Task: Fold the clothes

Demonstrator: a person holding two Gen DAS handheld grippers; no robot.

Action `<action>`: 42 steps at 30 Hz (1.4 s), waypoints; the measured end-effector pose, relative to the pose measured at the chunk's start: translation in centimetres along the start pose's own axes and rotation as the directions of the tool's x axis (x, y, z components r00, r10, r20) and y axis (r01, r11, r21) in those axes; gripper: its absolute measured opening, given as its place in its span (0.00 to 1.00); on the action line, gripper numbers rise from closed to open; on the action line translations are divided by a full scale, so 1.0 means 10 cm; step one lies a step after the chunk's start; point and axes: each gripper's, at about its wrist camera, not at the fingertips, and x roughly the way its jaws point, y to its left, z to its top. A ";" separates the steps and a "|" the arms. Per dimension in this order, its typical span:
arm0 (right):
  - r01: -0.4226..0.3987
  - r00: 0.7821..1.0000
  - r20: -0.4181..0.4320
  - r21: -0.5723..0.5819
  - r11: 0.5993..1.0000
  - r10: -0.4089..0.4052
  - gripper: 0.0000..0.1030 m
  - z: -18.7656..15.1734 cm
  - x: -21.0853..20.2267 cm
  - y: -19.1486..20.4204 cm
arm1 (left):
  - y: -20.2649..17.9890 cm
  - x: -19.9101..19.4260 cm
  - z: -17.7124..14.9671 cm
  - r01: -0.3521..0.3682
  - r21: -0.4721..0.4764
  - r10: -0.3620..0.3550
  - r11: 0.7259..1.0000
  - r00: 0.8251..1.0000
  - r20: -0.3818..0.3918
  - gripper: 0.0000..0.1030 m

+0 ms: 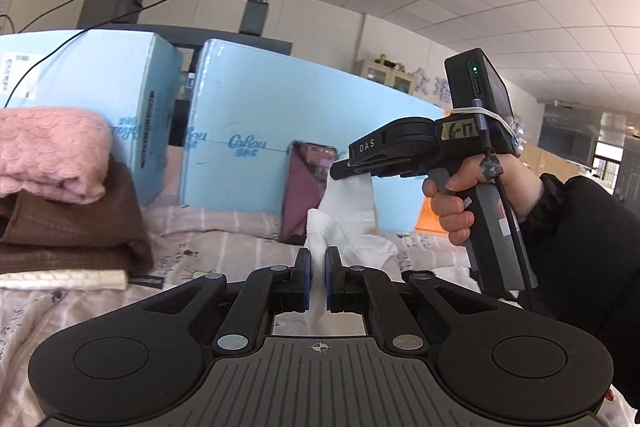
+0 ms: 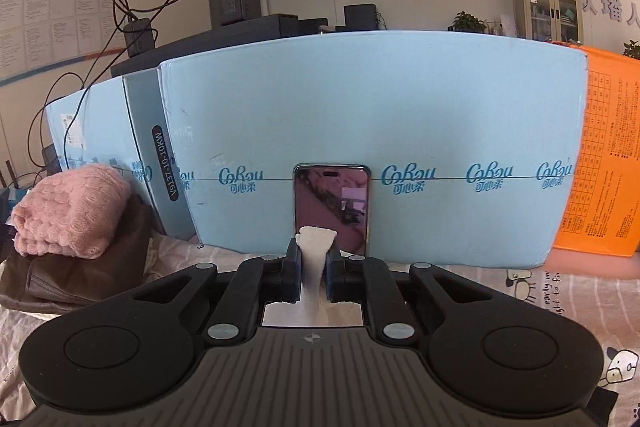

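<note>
Both claws, left claw (image 1: pixel 318 267) and right claw (image 2: pixel 313 259), pinch a white garment (image 1: pixel 344 223) aloft; next, lay it flat below them for folding.

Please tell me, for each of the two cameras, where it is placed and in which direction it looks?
Left wrist: sits on the left gripper, looks along it toward the blue boxes; shows the right gripper and right hand.
Right wrist: sits on the right gripper, faces the blue boxes head-on; no hand visible.
Shared: white cloth, phone, pink sweater.
</note>
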 end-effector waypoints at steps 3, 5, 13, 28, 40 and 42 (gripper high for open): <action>-0.031 0.996 -0.081 -0.014 0.999 0.030 0.10 -0.10 0.45 0.31 | 0.25 -0.05 -0.06 -0.086 -0.029 0.085 0.996 0.996 -0.022 0.05; -0.041 0.990 -0.136 -0.018 0.999 0.038 0.09 -0.19 0.73 0.49 | 0.41 -0.04 -0.11 -0.137 -0.032 0.135 0.990 0.989 -0.053 0.05; -0.043 0.982 -0.185 -0.046 0.998 0.033 0.17 -0.37 1.06 0.81 | 0.73 -0.10 -0.25 -0.310 -0.015 0.305 0.951 0.942 -0.137 0.11; -0.058 0.996 0.064 0.011 0.998 0.057 0.79 -0.26 -0.39 0.27 | 0.90 -0.61 0.15 -0.368 -0.077 0.363 0.926 0.928 -0.081 0.80; 0.362 0.922 0.064 0.211 0.908 -0.382 0.86 -1.14 -2.37 -1.00 | 0.92 0.03 -0.28 -0.106 -0.473 -0.037 0.875 0.958 -0.283 0.81; 0.378 0.918 -0.002 0.298 0.876 -0.396 0.86 -1.44 -2.51 -1.21 | 0.97 0.10 -0.32 -0.106 -0.521 -0.060 0.847 0.955 -0.290 0.81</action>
